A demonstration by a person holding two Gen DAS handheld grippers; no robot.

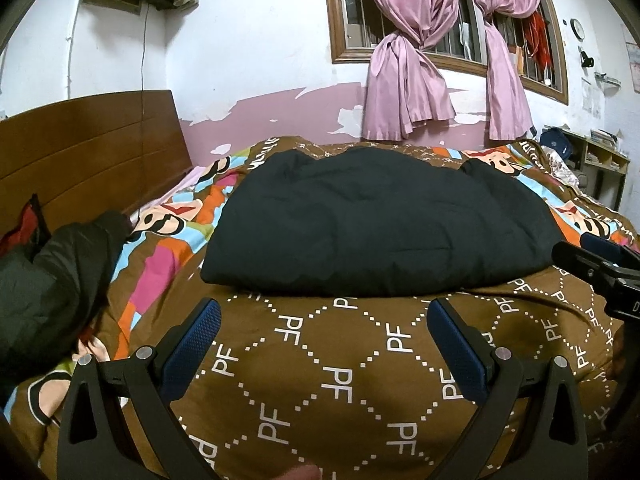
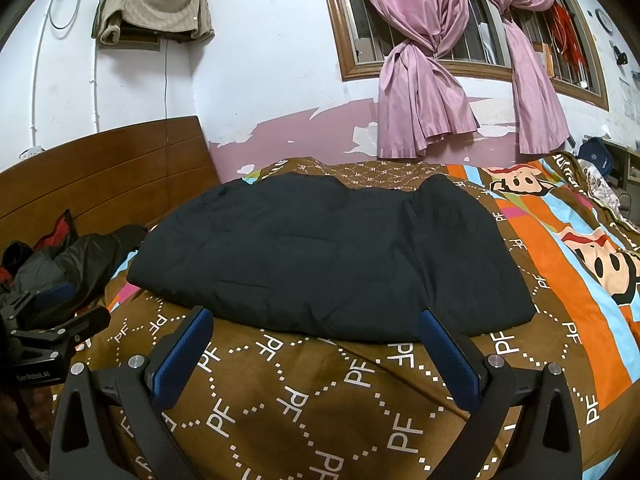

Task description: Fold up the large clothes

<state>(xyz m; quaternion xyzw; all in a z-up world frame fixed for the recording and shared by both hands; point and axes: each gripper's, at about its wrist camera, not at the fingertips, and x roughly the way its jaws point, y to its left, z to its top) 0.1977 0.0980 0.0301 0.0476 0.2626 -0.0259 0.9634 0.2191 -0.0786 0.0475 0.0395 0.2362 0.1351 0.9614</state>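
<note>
A large black padded garment (image 1: 376, 220) (image 2: 328, 256) lies folded into a flat bundle on the bed, over a brown "PF" patterned quilt (image 1: 332, 380) (image 2: 300, 400). My left gripper (image 1: 324, 312) hovers open just short of the bundle's near edge, with nothing between its blue pads. My right gripper (image 2: 316, 320) is open too, its fingertips (image 2: 202, 320) close to the same near edge. In the left wrist view the right gripper (image 1: 600, 264) shows at the right border. The right wrist view catches the left gripper (image 2: 52, 316) at the left border.
A second dark jacket (image 1: 48, 280) (image 2: 72, 260) is heaped at the left by the wooden headboard (image 1: 88, 152) (image 2: 100, 176). Pink curtains (image 1: 408, 80) hang at a barred window behind the bed. A shelf (image 1: 604, 160) stands at far right.
</note>
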